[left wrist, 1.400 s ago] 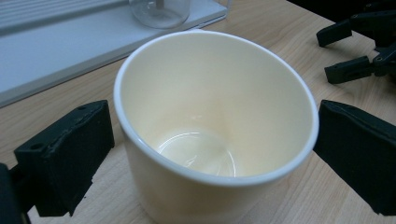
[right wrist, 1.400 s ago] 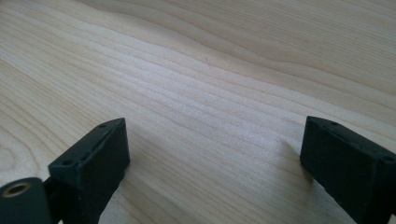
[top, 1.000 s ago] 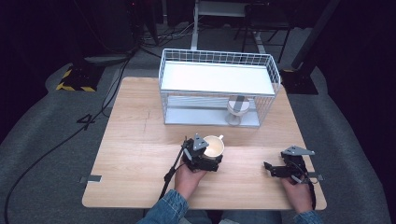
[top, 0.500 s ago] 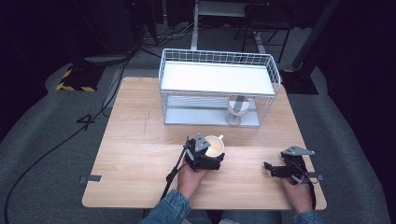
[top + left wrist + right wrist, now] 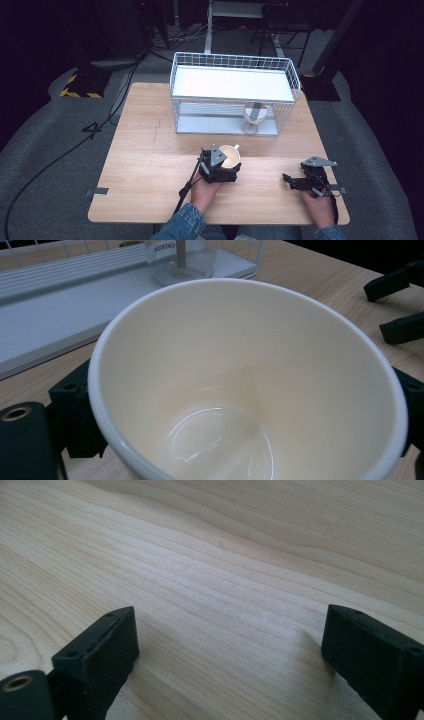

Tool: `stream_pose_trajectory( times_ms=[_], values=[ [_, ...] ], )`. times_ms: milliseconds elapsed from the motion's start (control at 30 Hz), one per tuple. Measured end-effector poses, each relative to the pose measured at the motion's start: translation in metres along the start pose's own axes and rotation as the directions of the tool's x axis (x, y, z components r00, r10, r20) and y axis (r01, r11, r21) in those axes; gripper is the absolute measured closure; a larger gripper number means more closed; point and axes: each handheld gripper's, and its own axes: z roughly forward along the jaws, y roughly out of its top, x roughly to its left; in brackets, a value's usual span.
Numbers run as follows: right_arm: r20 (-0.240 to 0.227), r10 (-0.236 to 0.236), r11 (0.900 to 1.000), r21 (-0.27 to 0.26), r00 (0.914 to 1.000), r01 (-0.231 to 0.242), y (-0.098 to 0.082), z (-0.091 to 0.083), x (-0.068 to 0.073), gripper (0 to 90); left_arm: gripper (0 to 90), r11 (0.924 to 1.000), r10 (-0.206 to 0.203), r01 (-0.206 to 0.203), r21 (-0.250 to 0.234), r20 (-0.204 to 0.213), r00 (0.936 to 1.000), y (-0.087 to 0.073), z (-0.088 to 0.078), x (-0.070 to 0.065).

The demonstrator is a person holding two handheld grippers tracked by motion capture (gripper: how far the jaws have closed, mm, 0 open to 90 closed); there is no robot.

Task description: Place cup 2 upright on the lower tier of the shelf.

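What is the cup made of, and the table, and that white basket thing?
The cup looks like glazed ceramic: cream, with shiny highlights inside. The table looks like pale wood, matt, with grain lines. The basket seems to be white-coated metal wire, judging by its thin grid.

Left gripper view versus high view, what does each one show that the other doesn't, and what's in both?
The left gripper view alone shows the cup's glossy, empty inside and the left tongs' jaws flanking it. The high view alone shows the person's hands, the whole wire rack, the table edges and the floor cables. Both show the cream cup in the left tongs, the rack's base, the glass standing in it, and the right tongs, open.
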Motion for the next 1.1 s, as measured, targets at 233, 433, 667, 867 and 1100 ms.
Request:
stream_pose_trajectory(
  times_ms=[233, 433, 667, 867, 1100],
  values=[
    [0.0, 0.0, 1.0, 0.0, 1.0, 0.0, 0.0, 0.0, 0.0, 8.5, 9.7, 1.0, 0.009, -0.009, 0.003, 0.001, 1.0, 0.0, -0.001, 0.001],
    [0.004, 0.002, 1.0, 0.0, 1.0, -0.002, 0.0, 0.0, 0.0, 8.4, 9.8, 0.9996, 0.018, -0.018, -0.02, 0.006, 0.9998, 0.004, -0.008, -0.001],
    [0.009, 0.006, 1.0, 0.0, 0.9999, -0.006, 0.0, 0.0, 0.001, 8.3, 9.9, 0.9994, 0.022, -0.021, -0.027, 0.036, 0.9991, 0.019, -0.026, 0.001],
    [0.015, 0.013, 1.0, 0.005, 0.9998, -0.013, 0.0, 0.0, 0.001, 6.8, 9.9, 0.9983, 0.039, -0.037, -0.046, 0.054, 0.9978, 0.033, -0.04, 0.0],
    [0.019, 0.015, 1.0, 0.005, 0.9997, -0.015, 0.0, 0.001, 0.001, 6.1, 9.9, 0.9982, 0.038, -0.034, -0.048, 0.081, 0.996, 0.046, -0.05, 0.002]
  ],
)
